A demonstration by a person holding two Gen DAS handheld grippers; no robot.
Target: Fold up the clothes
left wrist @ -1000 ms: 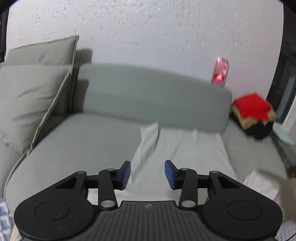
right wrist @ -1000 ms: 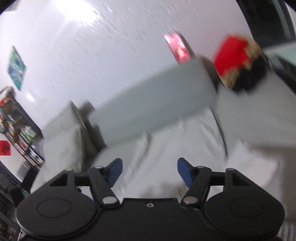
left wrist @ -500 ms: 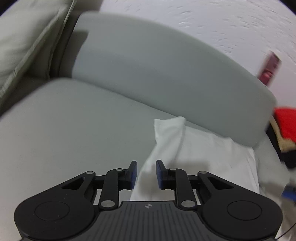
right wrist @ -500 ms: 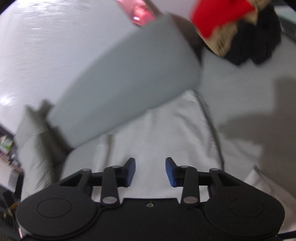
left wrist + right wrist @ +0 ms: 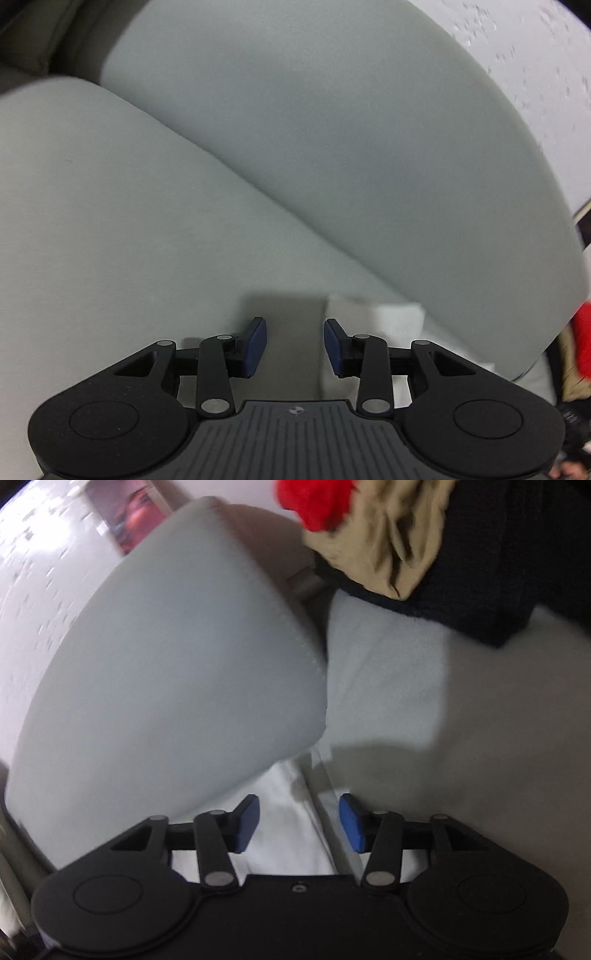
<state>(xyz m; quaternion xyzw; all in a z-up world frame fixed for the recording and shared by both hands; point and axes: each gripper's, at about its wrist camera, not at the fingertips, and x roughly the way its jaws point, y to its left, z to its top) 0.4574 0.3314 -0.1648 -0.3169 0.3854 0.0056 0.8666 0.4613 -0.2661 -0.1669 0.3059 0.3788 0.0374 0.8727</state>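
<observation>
A white garment lies flat on the grey sofa seat against the backrest. In the left wrist view its far left corner [image 5: 388, 317] shows just right of my left gripper [image 5: 294, 345], whose jaws are opening with only shadowed seat between them. In the right wrist view the garment's far right edge [image 5: 291, 808] runs up between the blue pads of my right gripper [image 5: 299, 823]. Those jaws are opening too, and the pads stand apart from the cloth.
The grey backrest cushion [image 5: 351, 147] rises close ahead of both grippers. A pile of red, tan and black clothes [image 5: 406, 535] sits at the sofa's right end. A pinkish picture [image 5: 125, 520] leans on the white wall behind the backrest.
Both grippers came down and forward to the garment's far corners at the backrest. Their jaws narrowed, then widened again. The left one shifted left of the cloth corner.
</observation>
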